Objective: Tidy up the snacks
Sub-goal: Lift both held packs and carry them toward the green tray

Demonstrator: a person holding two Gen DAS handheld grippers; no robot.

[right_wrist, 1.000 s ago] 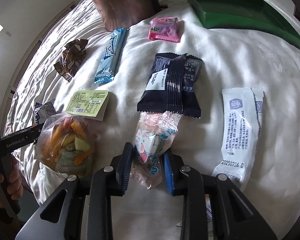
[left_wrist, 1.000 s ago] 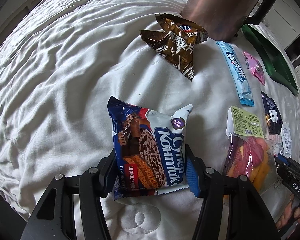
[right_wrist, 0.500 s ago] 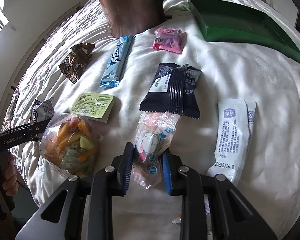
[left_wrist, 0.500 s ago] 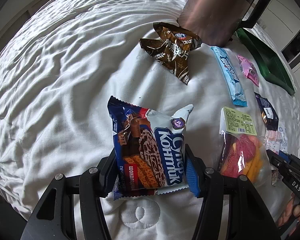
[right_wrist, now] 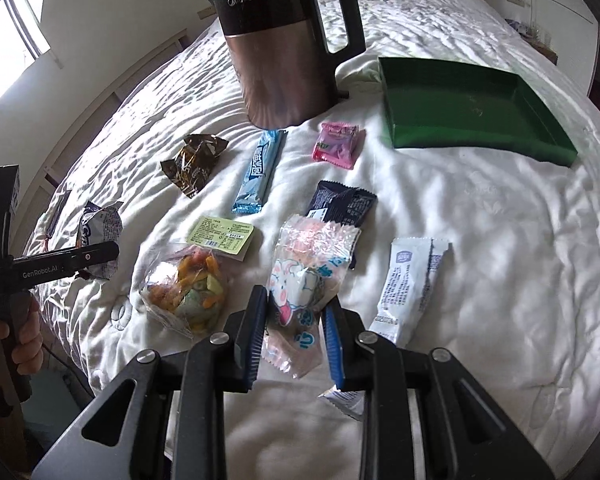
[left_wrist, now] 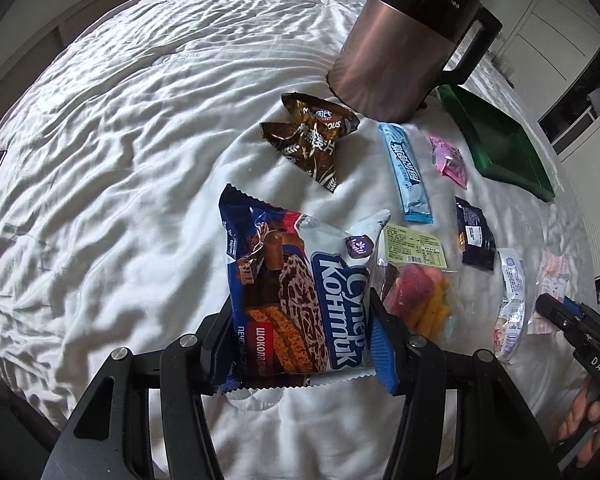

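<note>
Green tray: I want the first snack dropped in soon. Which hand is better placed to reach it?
Probably the right. The right gripper, shut on the rabbit-print packet, faces the green tray over open bedding. The left gripper, holding the biscuit pack, sits farther off.

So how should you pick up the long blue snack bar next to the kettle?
Grip the blue snack bar across its narrow middle, coming straight down from above. It lies flat on the white bedcover, long and thin, so the fingers probably fit best over its two long edges. The kettle stands close to its far end, so the near half looks easier to reach.
</note>
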